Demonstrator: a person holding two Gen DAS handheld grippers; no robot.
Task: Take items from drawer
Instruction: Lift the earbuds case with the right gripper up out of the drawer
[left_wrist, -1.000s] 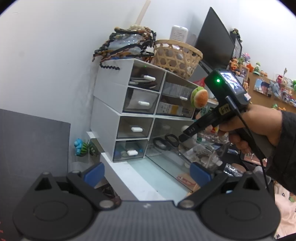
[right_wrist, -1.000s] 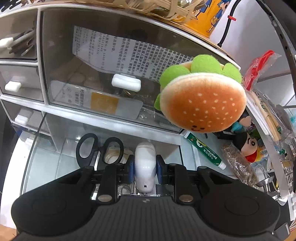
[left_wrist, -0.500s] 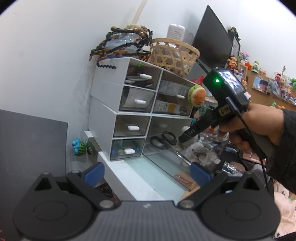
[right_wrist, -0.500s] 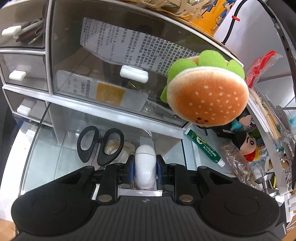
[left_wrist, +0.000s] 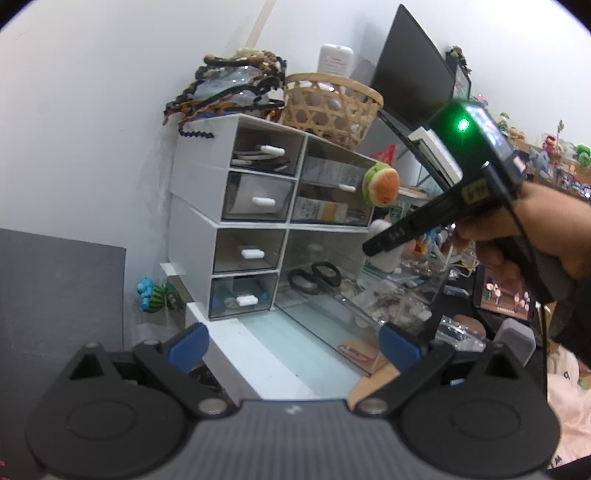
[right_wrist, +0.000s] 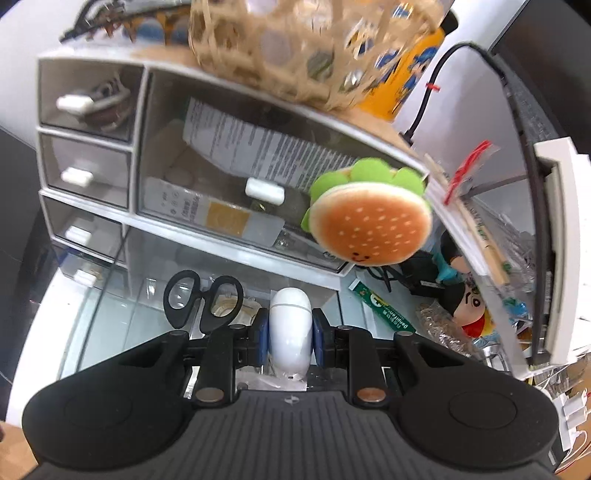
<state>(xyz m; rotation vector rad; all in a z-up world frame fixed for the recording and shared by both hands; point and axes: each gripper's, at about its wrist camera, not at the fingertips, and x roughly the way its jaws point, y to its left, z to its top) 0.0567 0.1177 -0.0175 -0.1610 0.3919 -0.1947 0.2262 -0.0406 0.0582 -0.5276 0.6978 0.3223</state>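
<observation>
A white capsule-shaped case (right_wrist: 290, 328) sits clamped between the blue pads of the right hand-held gripper (right_wrist: 290, 334), above the pulled-out clear drawer (left_wrist: 325, 328) at the bottom right of the white drawer unit (left_wrist: 199, 206). Black scissors (right_wrist: 203, 299) lie in that drawer, just left of the case. A plush burger (right_wrist: 371, 230) hangs at the unit's right edge. The left hand-held gripper (left_wrist: 293, 345) hangs wide open over the bench (left_wrist: 258, 369), holding nothing.

Bright, even indoor light; fisheye bending darkens the corners, and the wicker basket (right_wrist: 314, 48) smears with motion blur.
</observation>
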